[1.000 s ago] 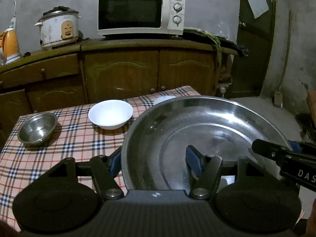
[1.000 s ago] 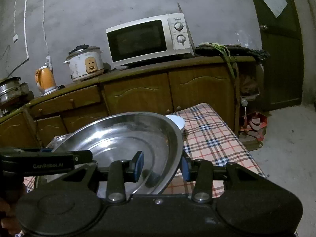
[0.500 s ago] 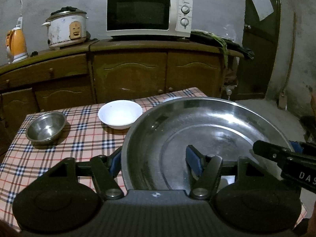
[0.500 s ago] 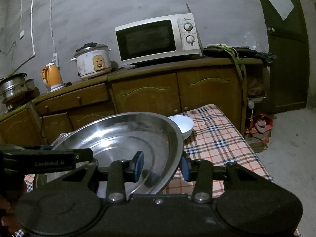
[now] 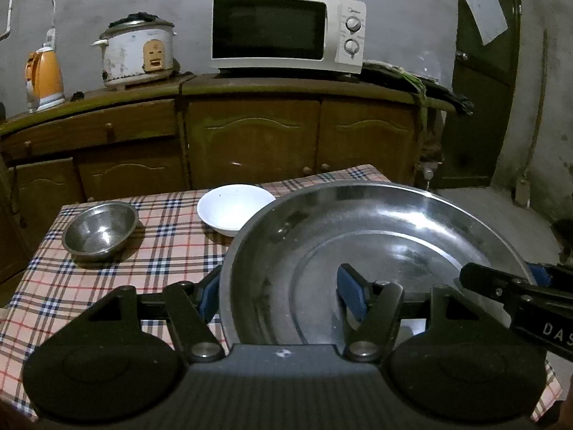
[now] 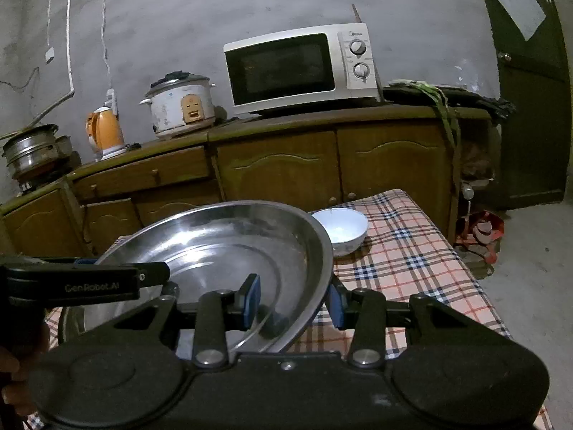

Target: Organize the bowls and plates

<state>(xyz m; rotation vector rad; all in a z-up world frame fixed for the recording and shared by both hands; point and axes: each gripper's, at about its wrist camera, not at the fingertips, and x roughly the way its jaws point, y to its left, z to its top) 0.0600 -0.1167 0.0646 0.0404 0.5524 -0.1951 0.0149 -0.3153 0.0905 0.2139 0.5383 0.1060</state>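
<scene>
A large steel basin [image 5: 394, 243] hangs tilted over the near part of the checked table [image 5: 172, 251], carried between both grippers. My left gripper [image 5: 281, 294] is shut on its left rim, one blue pad outside the wall and one inside. My right gripper [image 6: 293, 301] is shut on the opposite rim of the basin [image 6: 222, 251] in the same way. A white bowl [image 5: 232, 208] stands just beyond the basin, and it shows again in the right wrist view [image 6: 343, 229]. A small steel bowl [image 5: 100, 231] sits at the table's far left.
Behind the table runs a wooden cabinet [image 5: 250, 136] with a microwave [image 5: 286, 28], a rice cooker [image 5: 136, 53] and an orange kettle [image 5: 44, 75]. A dark door [image 6: 530, 89] is at the right. The table's right edge [image 6: 458, 251] drops to bare floor.
The background has slid a little to the right in both views, and more of the white bowl shows past the basin's rim. Both grips on the basin are unchanged.
</scene>
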